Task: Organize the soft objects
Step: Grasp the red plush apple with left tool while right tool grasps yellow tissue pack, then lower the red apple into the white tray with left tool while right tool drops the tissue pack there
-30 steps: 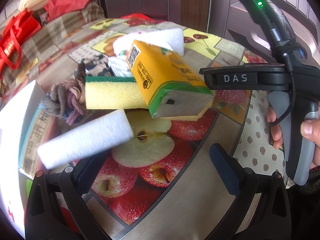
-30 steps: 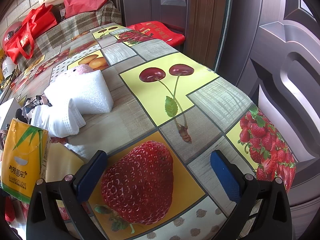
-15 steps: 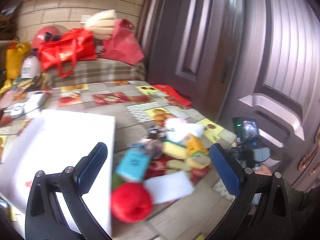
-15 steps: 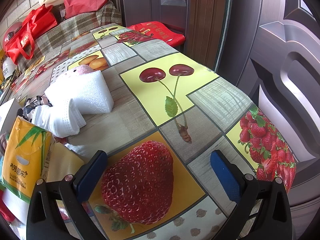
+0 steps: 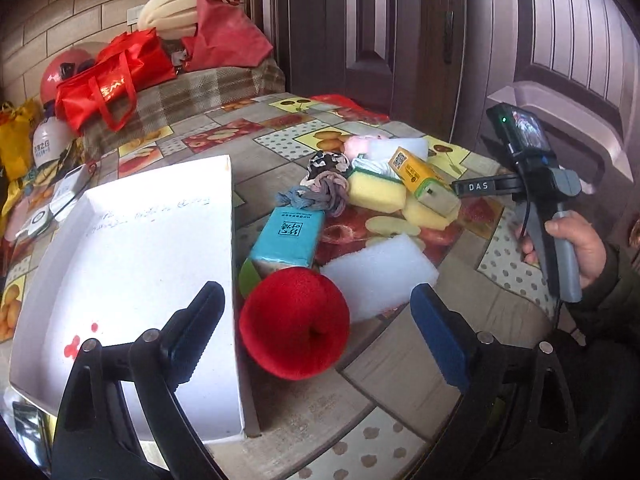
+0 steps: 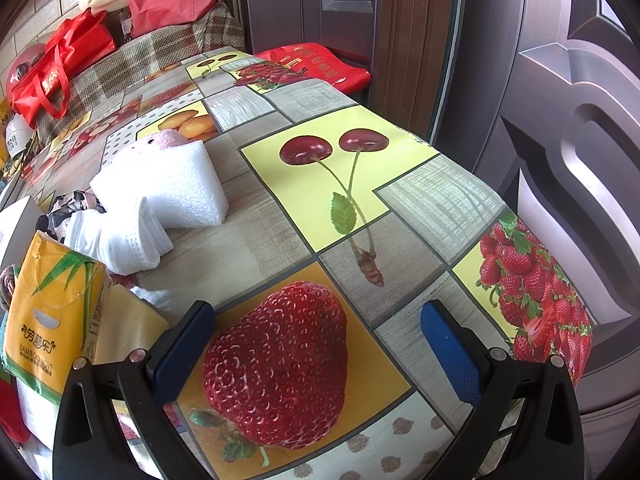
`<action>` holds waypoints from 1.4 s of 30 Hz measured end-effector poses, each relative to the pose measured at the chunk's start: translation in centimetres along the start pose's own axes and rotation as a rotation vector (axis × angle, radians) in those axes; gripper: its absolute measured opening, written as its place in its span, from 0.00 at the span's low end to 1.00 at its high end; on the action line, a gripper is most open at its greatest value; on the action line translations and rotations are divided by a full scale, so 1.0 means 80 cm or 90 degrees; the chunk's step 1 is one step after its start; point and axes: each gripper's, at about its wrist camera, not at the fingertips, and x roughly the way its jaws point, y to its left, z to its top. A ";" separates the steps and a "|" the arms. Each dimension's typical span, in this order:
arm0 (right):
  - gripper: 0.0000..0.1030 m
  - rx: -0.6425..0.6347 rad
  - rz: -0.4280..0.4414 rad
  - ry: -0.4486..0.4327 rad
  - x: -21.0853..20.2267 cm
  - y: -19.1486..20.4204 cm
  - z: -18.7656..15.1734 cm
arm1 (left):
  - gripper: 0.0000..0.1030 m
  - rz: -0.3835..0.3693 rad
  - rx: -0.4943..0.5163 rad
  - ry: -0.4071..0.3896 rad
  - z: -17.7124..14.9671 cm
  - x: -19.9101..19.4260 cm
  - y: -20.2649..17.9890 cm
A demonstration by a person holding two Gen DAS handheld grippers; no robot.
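The left wrist view is taking in the white box (image 5: 132,240) near the table's (image 5: 400,364) left edge, the red plush ball (image 5: 294,324) lying just beside the box's right wall, and a white foam block (image 5: 380,274) touching the ball, its long axis running toward the right edge. None of these is showing in the right wrist view, which is looking over a bare stretch of the fruit-print table toward its far corner by the door. The left gripper (image 5: 316,336) is tilting down over the ball, its fingers wide apart after just closing a little, with nothing clamped. A hand (image 5: 576,248) is gripping the right gripper's (image 6: 316,344) handle at the right edge; its fingers are standing apart over the printed strawberry, empty. The yellow tissue pack (image 6: 52,320) is leaning upright at the pile's near side.
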 end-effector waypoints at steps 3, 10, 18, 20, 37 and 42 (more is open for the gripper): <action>1.00 0.001 0.002 -0.001 0.000 0.000 0.000 | 0.88 0.004 0.018 0.024 0.002 0.017 -0.007; 1.00 0.011 0.017 -0.009 -0.004 -0.006 -0.002 | 0.62 -0.090 0.053 0.037 -0.008 0.016 -0.043; 1.00 0.070 0.224 -0.215 -0.073 -0.052 -0.012 | 0.63 -0.067 0.023 0.034 -0.009 0.014 -0.032; 1.00 0.013 0.294 -0.274 -0.096 -0.043 -0.015 | 0.63 -0.077 0.030 0.041 -0.011 0.016 -0.037; 1.00 -0.144 0.335 -0.111 -0.070 0.084 0.005 | 0.63 -0.105 0.056 0.077 -0.018 0.027 -0.054; 0.50 -0.168 0.375 -0.067 -0.053 0.091 -0.011 | 0.47 -0.129 0.047 0.103 -0.021 0.038 -0.053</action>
